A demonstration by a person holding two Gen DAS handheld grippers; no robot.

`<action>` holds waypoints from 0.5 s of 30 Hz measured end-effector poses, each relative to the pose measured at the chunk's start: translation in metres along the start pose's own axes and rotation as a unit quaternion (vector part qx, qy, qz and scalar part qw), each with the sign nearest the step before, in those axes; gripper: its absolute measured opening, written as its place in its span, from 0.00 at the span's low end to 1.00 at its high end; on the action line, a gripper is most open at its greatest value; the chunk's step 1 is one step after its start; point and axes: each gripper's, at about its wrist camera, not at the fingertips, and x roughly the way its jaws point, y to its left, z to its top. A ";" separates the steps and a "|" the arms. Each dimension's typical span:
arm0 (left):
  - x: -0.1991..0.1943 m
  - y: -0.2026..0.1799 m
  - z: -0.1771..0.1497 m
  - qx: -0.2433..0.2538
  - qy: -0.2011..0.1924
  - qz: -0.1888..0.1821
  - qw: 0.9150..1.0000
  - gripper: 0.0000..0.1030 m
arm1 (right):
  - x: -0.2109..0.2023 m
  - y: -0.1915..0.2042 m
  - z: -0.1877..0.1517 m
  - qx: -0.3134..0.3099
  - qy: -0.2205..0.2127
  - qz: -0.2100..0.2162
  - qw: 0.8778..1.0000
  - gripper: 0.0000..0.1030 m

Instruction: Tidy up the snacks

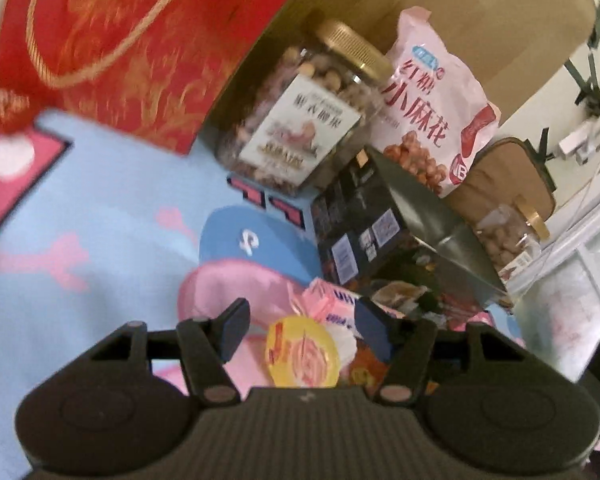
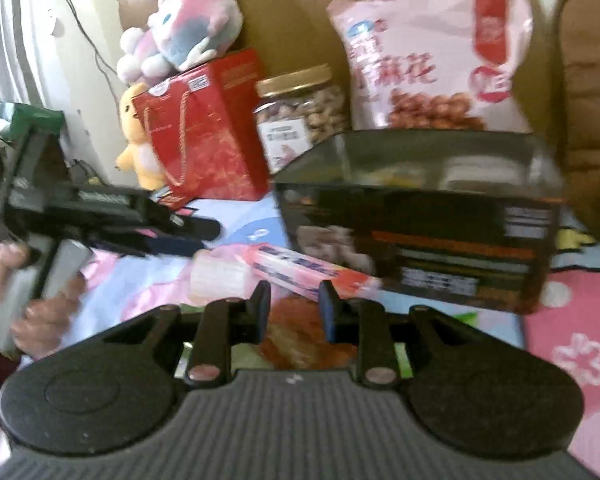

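Left wrist view looks past the left gripper [image 1: 300, 330], whose 2 fingers stand spread apart over a round yellow snack cup [image 1: 302, 354] lying between them without being pinched; a pink-and-white packet [image 1: 332, 306] with blue lettering too blurred to read sits just beyond it. Farther on, a black open-topped box [image 1: 364, 232] holds assorted wrapped snacks, its flap tilted up. Behind the box stands a clear nut jar [image 1: 300, 120] with a gold lid and a white label whose Chinese characters are too soft to make out, and beside it leans a pink bag [image 1: 432, 112] printed in red with 小麻花. A red gift bag [image 1: 112, 48] with a gold rope handle fills the upper left, all resting on a light blue cartoon blanket [image 1: 80, 200]. A second, smaller gold-lidded jar [image 1: 508, 236] lies past the box, to its right. Right wrist view shows the right gripper [image 2: 294, 308], its fingers parted with a clear gap and nothing clamped, poised just above an orange-red snack packet [image 2: 300, 340]. A long pink-and-white packet [image 2: 284, 270] lies right in front, touching the black box's near corner. The left gripper appears here at far left, held in a hand [image 2: 32, 312]. Plush toys [image 2: 180, 36] sit on top of the red gift bag.
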 end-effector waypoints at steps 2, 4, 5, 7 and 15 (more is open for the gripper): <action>0.004 0.006 -0.006 -0.020 0.009 -0.023 0.999 0.56 | 0.013 0.004 0.006 0.004 0.003 0.007 1.000 0.28; 0.002 0.006 -0.011 -0.021 0.009 -0.030 0.999 0.57 | 0.027 0.006 0.011 0.009 0.011 0.018 1.000 0.28; -0.001 0.004 -0.014 -0.019 0.007 -0.026 0.999 0.55 | 0.033 0.008 0.011 0.011 0.015 0.020 1.000 0.27; -0.004 0.003 -0.020 -0.018 0.008 -0.032 0.999 0.55 | 0.043 0.011 0.010 0.013 0.024 0.021 0.999 0.27; -0.018 -0.007 -0.048 -0.010 0.016 -0.052 0.998 0.52 | 0.034 0.012 -0.003 0.026 0.049 0.055 0.997 0.26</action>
